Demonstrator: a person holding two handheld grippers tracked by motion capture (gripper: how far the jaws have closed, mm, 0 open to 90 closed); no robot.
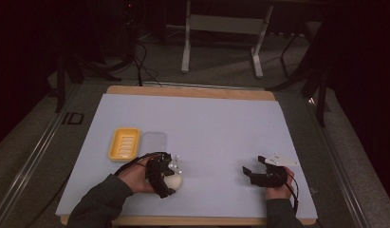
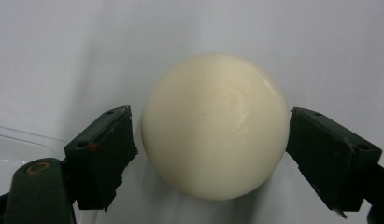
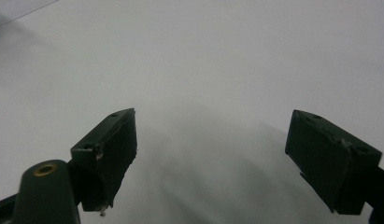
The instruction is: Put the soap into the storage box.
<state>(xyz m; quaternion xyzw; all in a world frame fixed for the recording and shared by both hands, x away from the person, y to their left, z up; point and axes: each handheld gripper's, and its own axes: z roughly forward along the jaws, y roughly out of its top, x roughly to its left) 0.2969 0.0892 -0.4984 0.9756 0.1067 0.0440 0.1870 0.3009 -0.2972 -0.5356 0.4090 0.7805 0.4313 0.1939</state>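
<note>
Left claw (image 2: 210, 154) is straddling cream soap bar (image 2: 215, 126) — jaws wide, left pad short of contact — soap lying at twelve o'clock.

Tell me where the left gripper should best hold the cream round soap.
Grip the cream round soap across its widest middle, one pad on each side. The left gripper already straddles it there, jaws open. The smooth, rounded sides would probably slip out of any grip nearer its top.
</note>
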